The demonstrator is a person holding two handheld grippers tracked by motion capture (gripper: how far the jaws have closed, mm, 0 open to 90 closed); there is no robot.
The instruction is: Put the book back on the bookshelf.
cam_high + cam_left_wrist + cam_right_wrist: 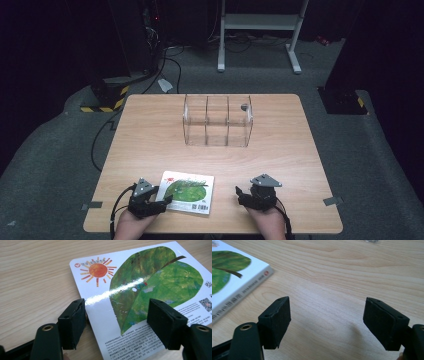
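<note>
At the near left of the light wooden worktop point(150, 135) we hold the left black two-jaw gripper point(161, 202), its jaws spread apart over the left edge of a flat, glossy white picture book with a green leaf and an orange sun on its cover point(187, 192). In the left gripper view the book point(140, 297) lies flat on the wood; one jaw sits just off its near edge and the other hangs over the printed cover, with neither pad pressing on it, so we grasp nothing. The book rests at the front of the worktop, between our two hands. Farther back, near the middle, stands a clear plastic organiser with three upright compartments point(218, 121), well apart from the book. To the right we hold the right black two-jaw gripper point(241, 194), its jaws released and wide over bare wood; in the right gripper view the book's spine point(242, 291) shows at the left, apart from those jaws.
</note>
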